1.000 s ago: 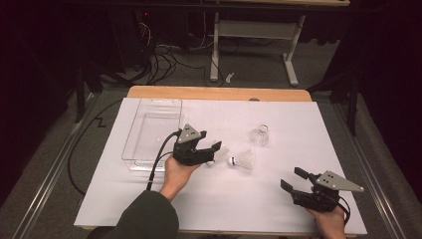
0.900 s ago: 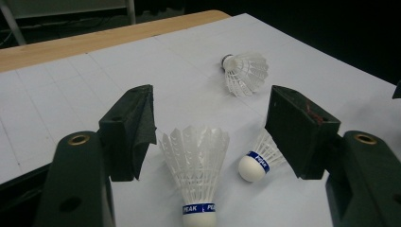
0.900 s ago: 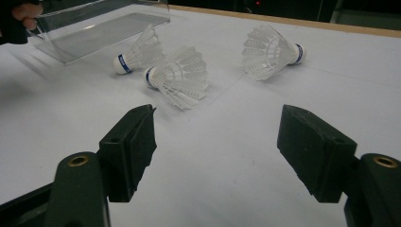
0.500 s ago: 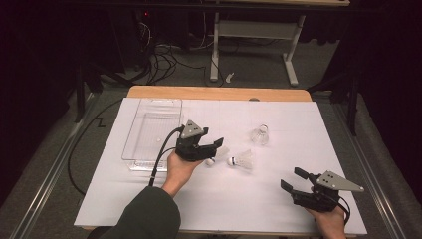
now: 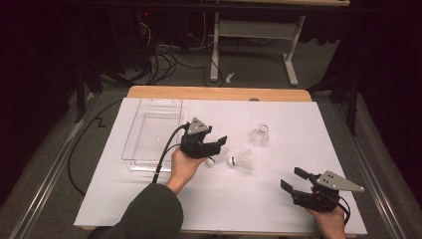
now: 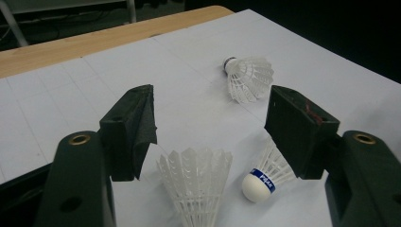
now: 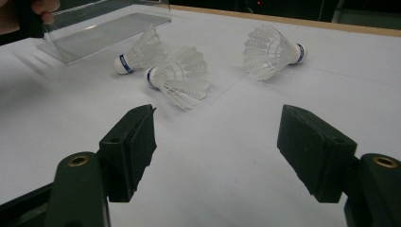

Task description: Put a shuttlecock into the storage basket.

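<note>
One shuttlecock (image 6: pixel 196 182) between the left gripper's (image 6: pixel 210 123) spread fingers (image 6: pixel 135 125).

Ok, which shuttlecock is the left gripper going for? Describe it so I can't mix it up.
Start at the clear tray on the white sheet's left side. Just right of it, the left gripper hangs with open jaws over the nearest shuttlecock. Its feather skirt faces the camera, while its neighbour shows a white cork with a blue band.
</note>
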Available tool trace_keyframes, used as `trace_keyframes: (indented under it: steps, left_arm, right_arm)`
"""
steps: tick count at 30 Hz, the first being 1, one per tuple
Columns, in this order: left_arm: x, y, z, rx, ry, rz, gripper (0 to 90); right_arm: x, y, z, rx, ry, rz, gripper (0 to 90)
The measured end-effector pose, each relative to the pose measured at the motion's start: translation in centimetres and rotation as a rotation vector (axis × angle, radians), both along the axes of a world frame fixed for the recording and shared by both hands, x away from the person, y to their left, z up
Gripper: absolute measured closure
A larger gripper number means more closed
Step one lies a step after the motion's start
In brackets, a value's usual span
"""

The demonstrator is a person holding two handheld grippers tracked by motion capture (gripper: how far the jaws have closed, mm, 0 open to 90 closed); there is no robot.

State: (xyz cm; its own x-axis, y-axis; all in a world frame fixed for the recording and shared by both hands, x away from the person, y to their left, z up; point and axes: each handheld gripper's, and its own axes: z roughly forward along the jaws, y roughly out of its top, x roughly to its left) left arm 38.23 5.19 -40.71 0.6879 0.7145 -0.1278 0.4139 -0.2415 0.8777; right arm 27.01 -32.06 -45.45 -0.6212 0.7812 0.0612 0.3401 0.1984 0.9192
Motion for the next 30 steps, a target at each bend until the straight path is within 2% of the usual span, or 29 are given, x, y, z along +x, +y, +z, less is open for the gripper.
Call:
trace_keyframes:
  steps: [9, 20, 24, 28, 30]
  left_arm:
    - [0.1, 0.0, 0.3, 0.016, 0.032, 0.001, 34.9]
    - [0.2, 0.2, 1.0, 0.033, 0.102, 0.003, 37.8]
    - [0.3, 0.2, 1.2, 0.056, 0.132, 0.004, 39.1]
    - [0.3, -0.1, 1.3, 0.101, 0.156, 0.001, 40.2]
    - [0.4, -0.2, 1.4, 0.12, 0.181, -0.008, 41.6]
  right_arm:
    - [0.0, 0.0, 0.0, 0.0, 0.001, 0.002, 29.0]
    - [0.0, 0.0, 0.0, -0.003, 0.001, 0.004, 29.1]
    - [0.0, 0.0, 0.0, -0.003, 0.0, 0.004, 29.1]
    - [0.0, 0.0, 0.0, -0.003, 0.001, 0.004, 29.1]
    - [0.0, 0.0, 0.0, -0.003, 0.001, 0.005, 29.1]
